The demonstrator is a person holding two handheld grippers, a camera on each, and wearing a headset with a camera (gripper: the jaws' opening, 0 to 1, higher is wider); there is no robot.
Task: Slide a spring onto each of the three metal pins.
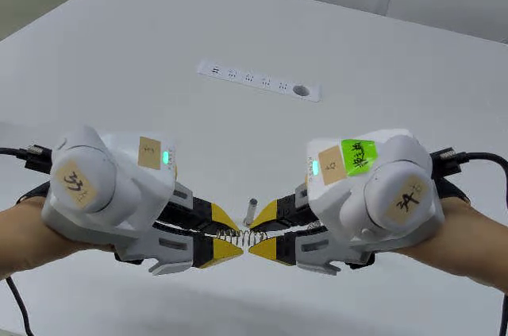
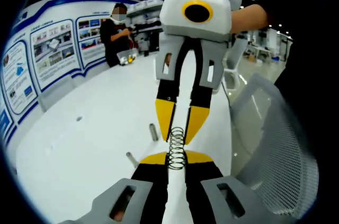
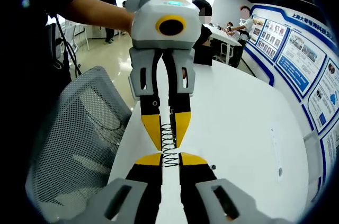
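With the left gripper (image 1: pixel 230 237), clamps one end of the spring (image 1: pixel 241 236); with the right gripper (image 1: pixel 255 239), clamps the other end. Holds that spring level and off the table (image 1: pixel 238 26), over its near edge, stretched between the two sets of yellow tips.

By count: one spring. In the left gripper view, two pins (image 2: pixel 153 131), both bare and both on the table to one side of the jaws. Of these, one upright just beside the right gripper's tips, the other pin (image 2: pixel 131 158) nearer the left gripper's own. In the head view, one upright pin just beyond the spring.

Points the grippers straight at each other, tip to tip, bodies level. Brings the left forearm (image 1: pixel 24 237) in over the near edge at left, the right forearm (image 1: pixel 468 245) over it at right.

At mid-table, toward the far edge: one power strip (image 1: pixel 259 81), lying flat. Beside the table's edge in both gripper views: one mesh chair (image 3: pixel 79 128).
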